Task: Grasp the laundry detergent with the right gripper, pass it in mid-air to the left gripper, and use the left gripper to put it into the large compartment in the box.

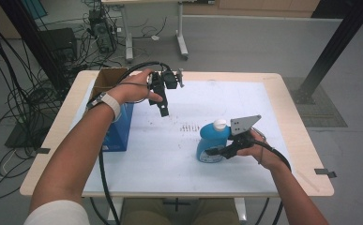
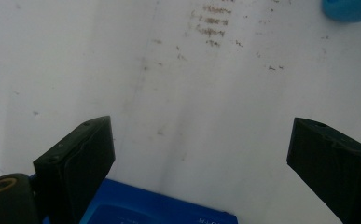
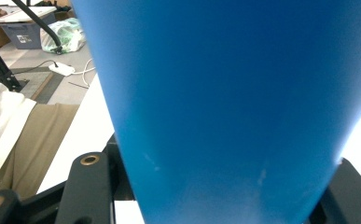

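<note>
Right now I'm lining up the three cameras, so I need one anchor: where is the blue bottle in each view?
High view: the blue bottle stands right of centre on the white table, clamped by the right gripper.
Left gripper view: a blue bit of it sits at the top right corner.
Right gripper view: its blue wall looms close, between the jaws.
Shared landmark: the white table surface.
</note>
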`<action>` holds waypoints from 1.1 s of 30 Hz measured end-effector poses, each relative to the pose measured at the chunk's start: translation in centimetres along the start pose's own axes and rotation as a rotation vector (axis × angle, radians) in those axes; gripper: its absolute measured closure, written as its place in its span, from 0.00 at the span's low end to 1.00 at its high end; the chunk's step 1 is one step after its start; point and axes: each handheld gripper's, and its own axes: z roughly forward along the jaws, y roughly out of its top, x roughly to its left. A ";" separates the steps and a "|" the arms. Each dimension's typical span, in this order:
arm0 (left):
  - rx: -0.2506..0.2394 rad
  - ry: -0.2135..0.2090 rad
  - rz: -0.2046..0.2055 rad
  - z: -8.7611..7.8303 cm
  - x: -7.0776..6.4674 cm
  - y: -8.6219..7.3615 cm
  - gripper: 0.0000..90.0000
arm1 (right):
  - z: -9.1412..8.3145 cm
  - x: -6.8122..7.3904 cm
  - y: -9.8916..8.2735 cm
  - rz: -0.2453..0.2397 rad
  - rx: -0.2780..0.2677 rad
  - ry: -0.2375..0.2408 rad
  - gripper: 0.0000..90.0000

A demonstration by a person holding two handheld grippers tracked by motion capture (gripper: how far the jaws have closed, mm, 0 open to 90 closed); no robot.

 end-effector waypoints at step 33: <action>-0.001 0.006 -0.001 -0.2 0.0 -0.2 0.09 | 0.0 -0.1 0.1 0.009 0.010 0.009 0.46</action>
